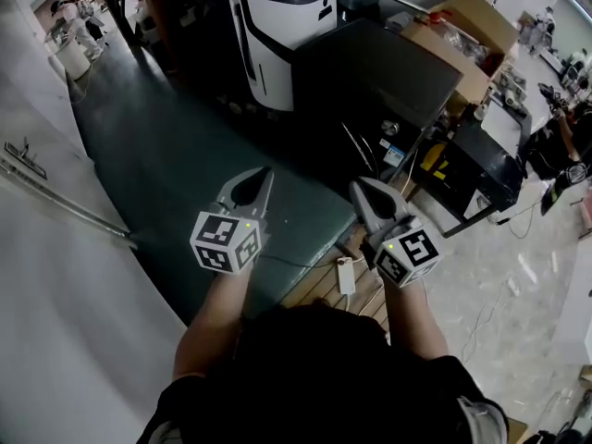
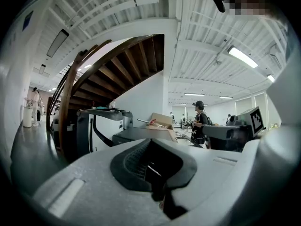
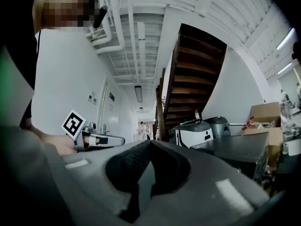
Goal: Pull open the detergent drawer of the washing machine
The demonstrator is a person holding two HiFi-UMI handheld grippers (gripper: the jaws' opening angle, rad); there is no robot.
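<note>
**Desk:** Detergent drawer, placed where?

**Photographer:** Not to be picked out in any view. Only a dark box-shaped machine [image 1: 370, 81], caught from above, its front too dim to read.

**Desk:** And the grippers?

**Photographer:** Left gripper [image 1: 259, 176] held level off the dark machine's near left corner, clear of it, jaws pressed together with nothing between. Right gripper [image 1: 363, 191] raised before the dark machine's front, also apart from it, likewise clamped tight on nothing. Both carried on bare forearms, marker cubes facing up.

**Desk:** Around the dark machine?

**Photographer:** White-and-black machine [image 1: 277, 35] just to its left. Cardboard box [image 1: 467, 35] behind its right side. Green floor [image 1: 157, 155] running off to its left. Wooden staircase [image 2: 117, 65] rising beyond it in the left gripper view. Person in a cap [image 2: 200, 121] standing well past its far side.
</note>
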